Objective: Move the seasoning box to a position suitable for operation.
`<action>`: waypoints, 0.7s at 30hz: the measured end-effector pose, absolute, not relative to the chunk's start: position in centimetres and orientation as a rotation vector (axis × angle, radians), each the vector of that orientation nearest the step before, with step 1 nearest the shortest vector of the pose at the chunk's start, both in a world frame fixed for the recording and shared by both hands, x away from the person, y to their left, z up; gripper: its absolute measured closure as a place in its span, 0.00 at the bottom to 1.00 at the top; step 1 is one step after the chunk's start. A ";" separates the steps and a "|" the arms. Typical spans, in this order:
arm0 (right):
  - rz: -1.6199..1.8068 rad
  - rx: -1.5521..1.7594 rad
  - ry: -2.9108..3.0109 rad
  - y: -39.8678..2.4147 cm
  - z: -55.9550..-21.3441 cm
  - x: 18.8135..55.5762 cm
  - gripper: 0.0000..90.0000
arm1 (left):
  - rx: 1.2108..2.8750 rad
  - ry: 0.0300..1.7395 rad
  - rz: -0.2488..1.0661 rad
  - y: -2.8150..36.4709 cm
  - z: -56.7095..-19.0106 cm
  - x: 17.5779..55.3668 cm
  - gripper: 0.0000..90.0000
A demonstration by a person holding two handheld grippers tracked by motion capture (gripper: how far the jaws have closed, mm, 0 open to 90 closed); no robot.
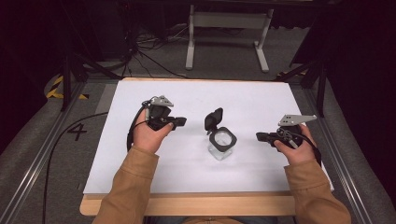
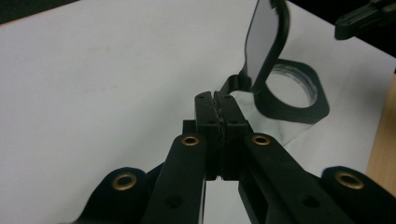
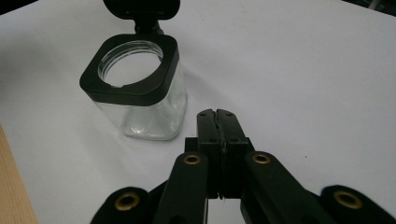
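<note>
High view: clear glass jar (image 1: pixel 222 143) w/ black square collar sits mid-table on the white sheet (image 1: pixel 196 93), its black lid (image 1: pixel 213 118) flipped up & back on a hinge at the far-left side. Left gripper (image 1: pixel 181 122) is held in the left hand (image 1: pixel 148 135), pointing right toward the jar, tip near the lid but apart from it. Right gripper (image 1: pixel 259 136) in the right hand (image 1: pixel 296 148) points left, near the jar's right side, also apart. Jar lies between the two tips.

Left gripper view: left gripper (image 2: pixel 217 105) has both jaws pressed flat together, nothing between them. Jar (image 2: pixel 292 93) is just ahead & to the right, lid (image 2: pixel 265 39) standing upright above the collar; tip is close to the hinge, no contact that I can make out. Other gripper's tip (image 2: pixel 359 21) pokes in top right.

Right gripper view: right gripper (image 3: pixel 220 122) jaws also closed tight, empty. Jar (image 3: pixel 140 93) stands upright ahead-left, mouth open, looks empty; lid (image 3: pixel 141 9) tilted back at the far edge. Gap of bare sheet between tip & glass.
</note>
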State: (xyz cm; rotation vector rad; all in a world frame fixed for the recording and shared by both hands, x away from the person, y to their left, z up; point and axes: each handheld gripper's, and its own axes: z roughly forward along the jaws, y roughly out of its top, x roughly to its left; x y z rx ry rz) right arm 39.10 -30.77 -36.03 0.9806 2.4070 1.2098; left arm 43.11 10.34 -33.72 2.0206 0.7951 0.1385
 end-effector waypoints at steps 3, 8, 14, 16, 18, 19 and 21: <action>1.228 0.965 2.410 -30.3 -36.1 38.8 1.00 | 2.023 0.755 0.122 9.1 -33.3 42.7 1.00; 1.300 0.938 2.394 -29.1 -36.4 38.6 1.00 | 2.021 0.716 0.169 7.4 -33.1 42.3 1.00; 1.359 0.925 2.375 -27.2 -36.9 38.9 1.00 | 1.993 0.754 0.187 6.5 -33.8 43.2 1.00; 1.374 0.916 2.379 -26.5 -37.1 39.1 1.00 | 1.989 0.755 0.192 6.4 -33.9 43.5 1.00; 1.378 0.899 2.381 -25.9 -37.3 39.2 1.00 | 1.970 0.757 0.192 6.0 -34.0 43.6 1.00; 1.375 0.893 2.384 -25.7 -37.3 39.3 1.00 | 1.967 0.756 0.195 5.9 -34.0 43.7 1.00; 1.368 0.886 2.390 -25.3 -37.5 39.4 1.00 | 1.961 0.754 0.203 5.7 -34.1 43.8 1.00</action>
